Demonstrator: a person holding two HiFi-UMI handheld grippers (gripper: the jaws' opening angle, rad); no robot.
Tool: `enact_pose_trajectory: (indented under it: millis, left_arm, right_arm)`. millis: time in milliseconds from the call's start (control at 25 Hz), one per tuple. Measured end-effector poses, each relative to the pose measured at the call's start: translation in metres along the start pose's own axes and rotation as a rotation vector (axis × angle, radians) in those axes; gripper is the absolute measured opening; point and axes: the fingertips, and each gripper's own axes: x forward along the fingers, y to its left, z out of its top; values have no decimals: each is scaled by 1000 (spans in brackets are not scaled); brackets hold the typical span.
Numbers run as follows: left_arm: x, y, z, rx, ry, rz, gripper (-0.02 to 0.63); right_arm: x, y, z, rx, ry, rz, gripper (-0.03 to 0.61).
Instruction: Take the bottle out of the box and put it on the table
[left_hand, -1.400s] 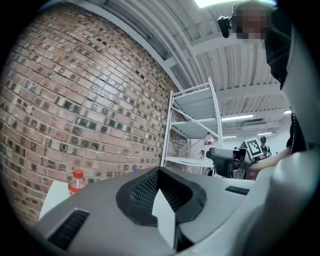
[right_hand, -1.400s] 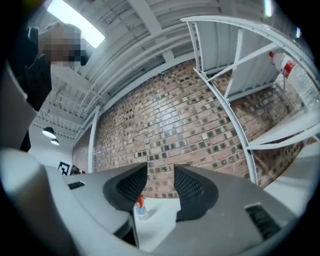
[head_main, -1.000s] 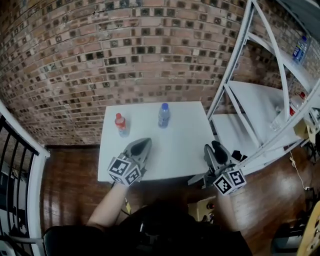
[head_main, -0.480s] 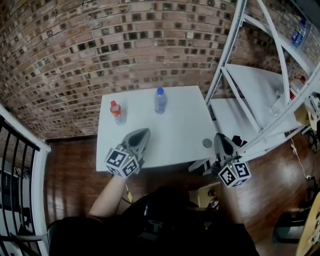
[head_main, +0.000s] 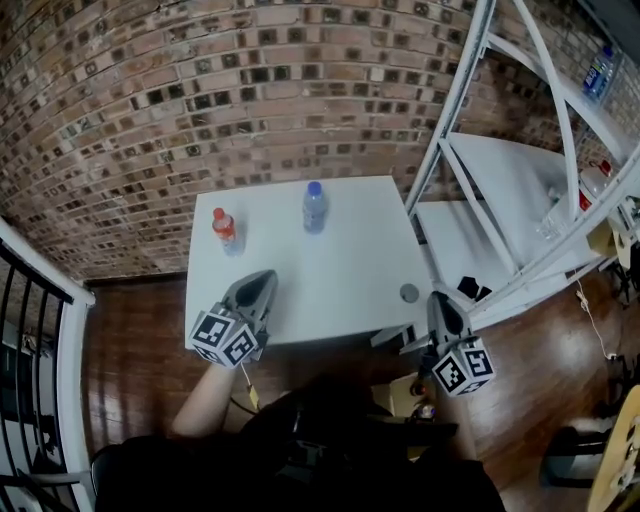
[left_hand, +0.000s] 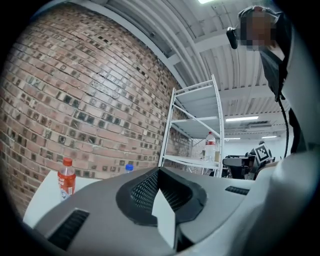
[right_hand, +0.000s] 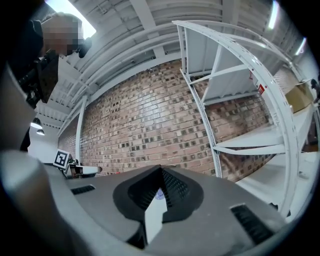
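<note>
Two bottles stand upright at the far side of the white table: one with a red cap and red label on the left, one clear with a blue cap near the middle. My left gripper hangs over the table's near left edge, shut and empty, pointing at the bottles. My right gripper is off the near right corner, shut with nothing in it. The left gripper view shows the red bottle and the blue cap beyond the shut left gripper. No box is clearly in view.
A small grey disc lies by the table's right edge. White metal shelving stands to the right, with bottles on its upper shelves. A brick wall runs behind the table. A black railing is at the left.
My right gripper drew back off the table's right corner and its jaws closed; the grey disc now shows on the table. The left gripper slid a little left and lower.
</note>
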Motion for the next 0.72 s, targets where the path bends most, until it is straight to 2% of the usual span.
enact_pose_trajectory:
  millis: [320, 520, 720]
  left_arm:
    - [-4, -4, 7, 19, -25, 4, 2]
    - [1, -4, 9, 0, -62, 32, 2]
    - [5, -13, 9, -1, -64, 17, 2]
  right_arm:
    - [-1, -2, -5, -5, -4, -26, 2]
    - [-1, -4, 0, 39, -53, -48, 2]
    - [6, 9, -1, 31, -68, -35, 2]
